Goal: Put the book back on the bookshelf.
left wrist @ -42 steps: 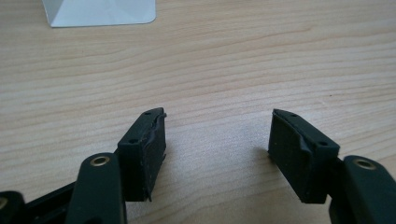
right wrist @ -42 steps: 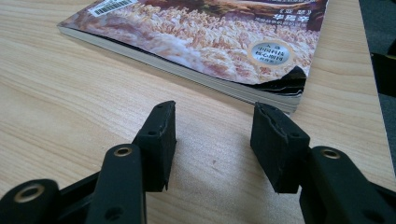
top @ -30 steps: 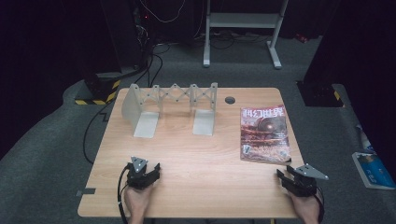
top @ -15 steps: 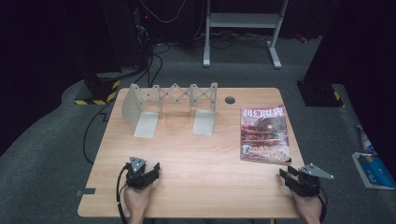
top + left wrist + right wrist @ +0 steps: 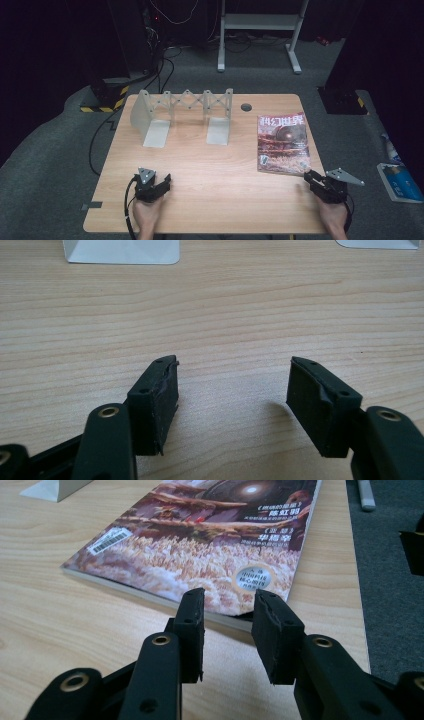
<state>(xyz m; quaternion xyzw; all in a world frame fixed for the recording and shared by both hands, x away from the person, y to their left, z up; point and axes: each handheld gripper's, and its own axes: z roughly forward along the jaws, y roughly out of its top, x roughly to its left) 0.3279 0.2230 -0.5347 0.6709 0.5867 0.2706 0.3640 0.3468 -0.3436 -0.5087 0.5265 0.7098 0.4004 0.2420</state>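
On the wooden table [image 5: 210,170], seen from the high view, a magazine [image 5: 282,143] lies flat near the right edge. A grey expanding file rack [image 5: 182,112] stands upright toward the far side, left of centre, and a dark round grommet [image 5: 245,107] sits in the tabletop between rack and magazine. The left gripper [image 5: 165,180] rests near the front edge, held by the person's left hand [image 5: 145,215]. The right gripper [image 5: 308,177] sits at the front right corner, just beside the magazine's near corner, held by the right hand [image 5: 332,220]. Beyond the table, a grey frame stand [image 5: 260,30] occupies the dark floor.

In the left gripper view, the left gripper [image 5: 232,385] has its jaws spread wide over bare wood, with nothing between them. Two flat bases of the file rack [image 5: 122,252] show at the top edge.

In the right gripper view, the right gripper [image 5: 227,615] has its jaws set narrow, a small gap between the pads, gripping nothing. The jaw tips point at the near edge of the magazine [image 5: 200,540], close to its corner; contact cannot be determined.
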